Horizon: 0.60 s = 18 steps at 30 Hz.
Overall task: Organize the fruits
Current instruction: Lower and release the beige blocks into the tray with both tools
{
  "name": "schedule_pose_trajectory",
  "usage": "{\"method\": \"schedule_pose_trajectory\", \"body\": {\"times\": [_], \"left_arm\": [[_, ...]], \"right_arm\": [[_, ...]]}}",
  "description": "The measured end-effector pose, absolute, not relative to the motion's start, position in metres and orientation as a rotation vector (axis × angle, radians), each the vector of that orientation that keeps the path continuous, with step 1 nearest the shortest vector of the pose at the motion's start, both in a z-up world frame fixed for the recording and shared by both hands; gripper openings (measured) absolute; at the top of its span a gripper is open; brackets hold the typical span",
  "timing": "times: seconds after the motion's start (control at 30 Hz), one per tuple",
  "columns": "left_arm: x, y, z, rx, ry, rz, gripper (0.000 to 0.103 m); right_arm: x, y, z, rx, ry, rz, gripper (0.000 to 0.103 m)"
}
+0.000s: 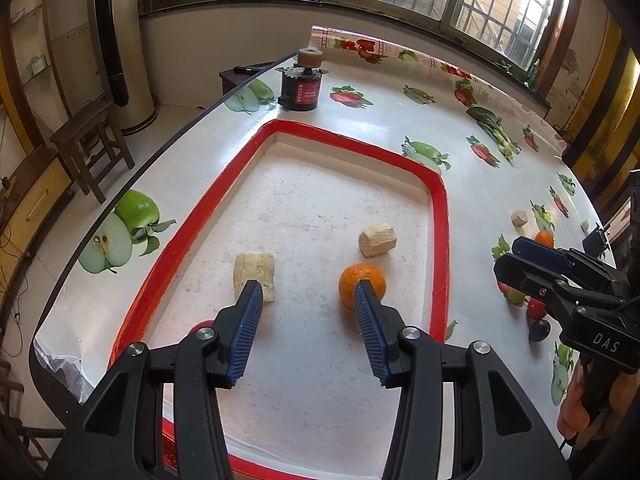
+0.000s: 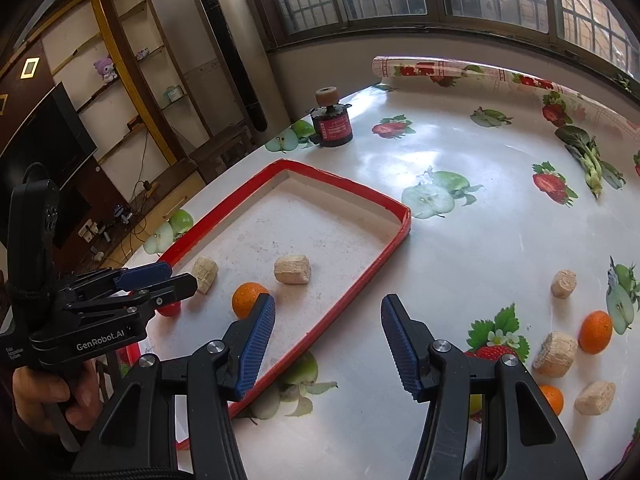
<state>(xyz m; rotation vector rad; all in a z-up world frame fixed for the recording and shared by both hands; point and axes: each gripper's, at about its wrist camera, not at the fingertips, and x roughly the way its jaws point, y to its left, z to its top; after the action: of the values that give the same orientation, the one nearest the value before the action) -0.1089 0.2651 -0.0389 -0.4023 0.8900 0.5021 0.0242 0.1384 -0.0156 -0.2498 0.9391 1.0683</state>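
A red-rimmed tray [image 1: 440, 216] [image 2: 360, 288] lies on the table. In it are an orange [image 1: 362, 282] [image 2: 246, 298], two beige chunks [image 1: 378, 239] [image 1: 254, 274] and a red fruit [image 2: 169, 309]. My left gripper [image 1: 308, 294] is open and empty above the tray, its tips by the orange and one chunk. My right gripper [image 2: 328, 312] is open and empty over the tray's right rim; it also shows in the left wrist view [image 1: 532, 264]. On the table to the right lie two oranges [image 2: 595, 331] [image 2: 552, 398] and beige chunks [image 2: 563, 283] [image 2: 555, 354] [image 2: 595, 398].
A dark red motor-like can [image 1: 301, 88] [image 2: 332, 124] stands at the table's far side. The tablecloth carries printed fruit. The table edge [image 1: 120, 200] runs along the left, with a wooden stool [image 1: 90, 148] beyond it. Windows line the back.
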Motion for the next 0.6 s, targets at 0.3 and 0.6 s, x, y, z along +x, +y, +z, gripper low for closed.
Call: {"method": "schedule_pose_trajectory", "body": {"times": [0.3,0.6], "left_arm": [[-0.104,0.242,-0.035,-0.394,0.891,0.461,0.046],[-0.093,0.208,-0.036,-0.383,0.902,0.382,0.046]], "right_arm": [[0.029,0.094,-0.01,-0.206,0.932,1.014,0.057],[0.042,0.036,-0.009,-0.162,0.933,0.919,0.058]]}}
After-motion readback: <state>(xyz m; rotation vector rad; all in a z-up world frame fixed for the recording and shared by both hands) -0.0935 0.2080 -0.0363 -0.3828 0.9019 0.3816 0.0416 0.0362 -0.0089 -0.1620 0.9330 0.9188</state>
